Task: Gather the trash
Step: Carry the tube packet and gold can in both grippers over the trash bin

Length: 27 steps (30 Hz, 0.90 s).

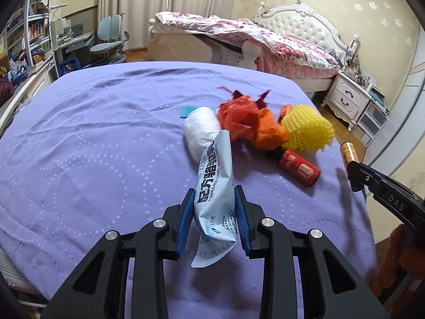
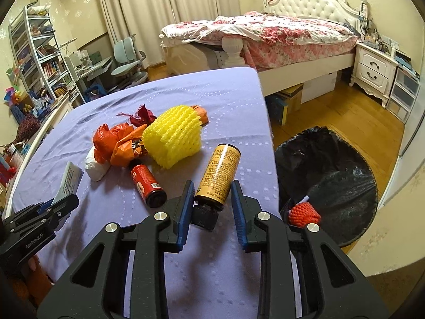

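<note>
We are pinching a blue-white powder sachet (image 1: 214, 186) in our left gripper (image 1: 213, 215) and a tan bottle (image 2: 218, 175) in our right gripper (image 2: 212, 207), both angling down over the purple bed (image 1: 93, 146). Remaining trash is sitting mid-bed; the black-lined bin (image 2: 332, 180) is waiting beyond the bed's right edge.

A pale blue sachet (image 1: 214, 186) and a gold bottle (image 2: 218, 175) are held above the purple cover (image 1: 106, 146).
</note>
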Tool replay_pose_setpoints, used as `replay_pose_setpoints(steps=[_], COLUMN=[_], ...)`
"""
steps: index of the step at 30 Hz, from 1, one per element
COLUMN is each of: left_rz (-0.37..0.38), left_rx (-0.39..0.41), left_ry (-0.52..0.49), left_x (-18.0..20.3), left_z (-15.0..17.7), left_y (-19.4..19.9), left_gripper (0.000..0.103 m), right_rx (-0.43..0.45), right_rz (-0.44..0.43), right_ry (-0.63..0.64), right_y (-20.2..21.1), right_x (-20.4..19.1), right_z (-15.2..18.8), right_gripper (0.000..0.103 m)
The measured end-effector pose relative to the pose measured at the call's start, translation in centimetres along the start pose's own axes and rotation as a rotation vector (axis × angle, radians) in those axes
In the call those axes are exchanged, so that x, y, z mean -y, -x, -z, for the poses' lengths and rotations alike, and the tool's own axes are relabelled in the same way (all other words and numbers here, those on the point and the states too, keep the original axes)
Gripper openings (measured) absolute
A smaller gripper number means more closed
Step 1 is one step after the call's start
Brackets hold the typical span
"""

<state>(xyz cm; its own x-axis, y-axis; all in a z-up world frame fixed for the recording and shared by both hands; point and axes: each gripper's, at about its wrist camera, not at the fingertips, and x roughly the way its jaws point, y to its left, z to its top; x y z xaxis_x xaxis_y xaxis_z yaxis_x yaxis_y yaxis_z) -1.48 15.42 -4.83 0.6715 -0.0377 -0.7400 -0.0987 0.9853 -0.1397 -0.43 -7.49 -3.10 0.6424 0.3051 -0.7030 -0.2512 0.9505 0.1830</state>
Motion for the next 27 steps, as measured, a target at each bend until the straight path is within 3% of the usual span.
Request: replay_pose_setpoints(steps=[17,27], left_rz=[0.198,0.235], left_rx=[0.042,-0.013], left_ry=[-0.21,-0.292], left_x=[13.3,19.6], left_z=[-1.8,-2.2], left_y=[-1.4,-5.6], left_gripper=[0.032,0.032], right_rx=[0.063,0.043], right_rz=[0.122,0.149], right_ry=[-0.103,-0.173], right_y=[3.2,1.5], right_x=[8.9,13.9], right_z=[-0.3,-0.5], right_gripper=[0.028,0.028])
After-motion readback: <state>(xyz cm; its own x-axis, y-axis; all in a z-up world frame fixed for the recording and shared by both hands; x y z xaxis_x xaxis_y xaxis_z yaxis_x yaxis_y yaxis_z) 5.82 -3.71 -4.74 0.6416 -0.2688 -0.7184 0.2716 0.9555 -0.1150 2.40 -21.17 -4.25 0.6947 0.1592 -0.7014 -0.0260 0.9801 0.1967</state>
